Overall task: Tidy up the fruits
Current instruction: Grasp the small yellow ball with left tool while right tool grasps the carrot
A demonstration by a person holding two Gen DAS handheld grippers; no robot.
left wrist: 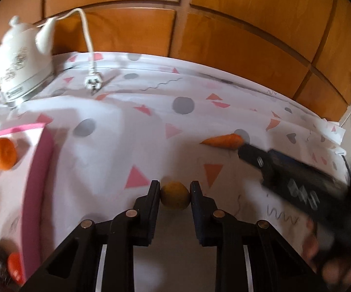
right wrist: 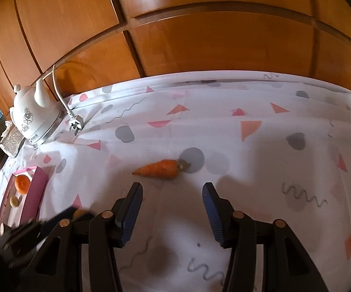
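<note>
My left gripper (left wrist: 175,189) is shut on a small round yellow fruit (left wrist: 175,195), held just above the patterned tablecloth. A pink box (left wrist: 37,177) at the left holds an orange (left wrist: 4,153) and other small fruits. A carrot (left wrist: 224,141) lies on the cloth to the right; it also shows in the right wrist view (right wrist: 159,169). My right gripper (right wrist: 173,189) is open and empty, a little in front of the carrot. In the right wrist view the pink box (right wrist: 33,194) with the orange (right wrist: 22,183) sits at the far left.
A white electric kettle (left wrist: 22,58) with its cord and plug (left wrist: 93,82) stands at the back left of the table (left wrist: 151,126); the kettle also shows in the right wrist view (right wrist: 34,116). Wooden cabinet doors (right wrist: 199,24) rise behind the table.
</note>
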